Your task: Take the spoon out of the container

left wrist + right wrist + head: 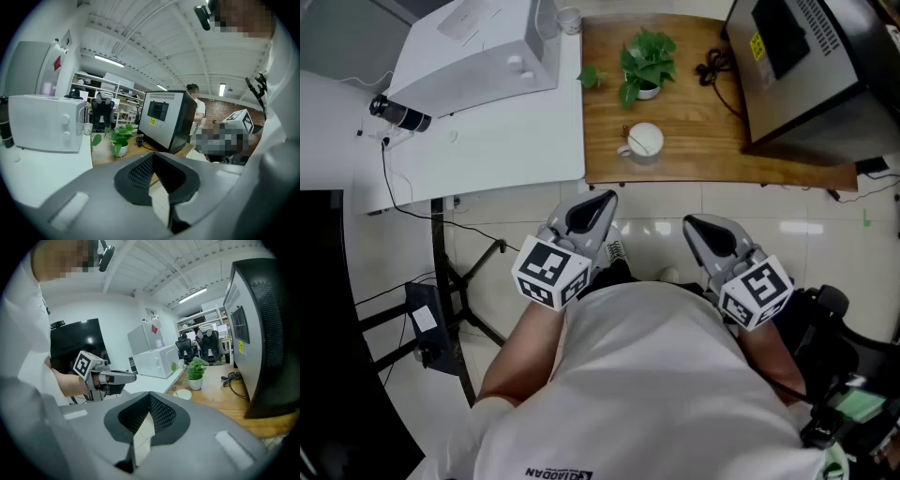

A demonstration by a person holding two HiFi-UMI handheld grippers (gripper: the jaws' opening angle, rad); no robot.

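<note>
A white cup-like container [643,141] stands on the wooden table [694,155], near its front edge, with a thin spoon [638,141] lying across its inside. In the right gripper view the container [183,393] sits low, in front of the plant. Both grippers are held close to my body over the floor, short of the table. My left gripper [602,202] [152,161] is shut and empty. The jaws of my right gripper [694,225] [150,401] also meet with nothing between them. The left gripper view does not show the container.
A potted plant [647,61] stands behind the container, with a black cable [712,66] to its right. A large dark computer case [797,66] fills the table's right end. A white microwave [478,47] sits on the white table [487,150] at left.
</note>
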